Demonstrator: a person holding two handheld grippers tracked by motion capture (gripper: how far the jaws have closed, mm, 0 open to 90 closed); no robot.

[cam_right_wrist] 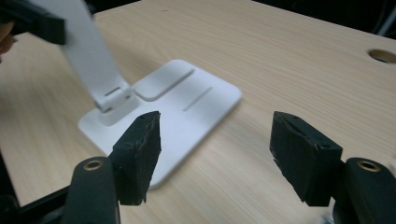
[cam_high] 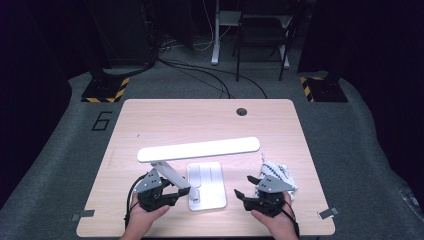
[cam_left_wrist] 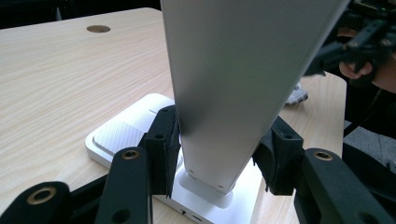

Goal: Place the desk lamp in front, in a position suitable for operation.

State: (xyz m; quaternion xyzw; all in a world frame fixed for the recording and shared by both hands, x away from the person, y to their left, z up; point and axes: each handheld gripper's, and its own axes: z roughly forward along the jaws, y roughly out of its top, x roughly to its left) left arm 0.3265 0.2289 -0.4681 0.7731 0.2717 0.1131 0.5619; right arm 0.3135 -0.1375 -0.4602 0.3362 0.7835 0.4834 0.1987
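1. High view: one white desk lamp (cam_high: 200,170) stands near the desk's (cam_high: 150,115) front edge, its long head running left to right. The left gripper (cam_high: 172,192) reaches its slanted arm; the right gripper (cam_high: 245,192) hangs just right of the base. One crumpled cloth (cam_high: 277,172), probably, lies behind it.
2. Left gripper view: the gripper (cam_left_wrist: 219,154) is clenched on the lamp's arm (cam_left_wrist: 233,84) just above the hinge.
3. Right gripper view: the gripper (cam_right_wrist: 215,154) is released and holds nothing; the base (cam_right_wrist: 187,102) lies ahead, slightly left.

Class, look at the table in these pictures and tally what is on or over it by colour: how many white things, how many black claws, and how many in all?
White: 2, the desk lamp and the crumpled cloth
Black: 2, the left claw around the lamp's arm and the right claw, empty
Total: 4
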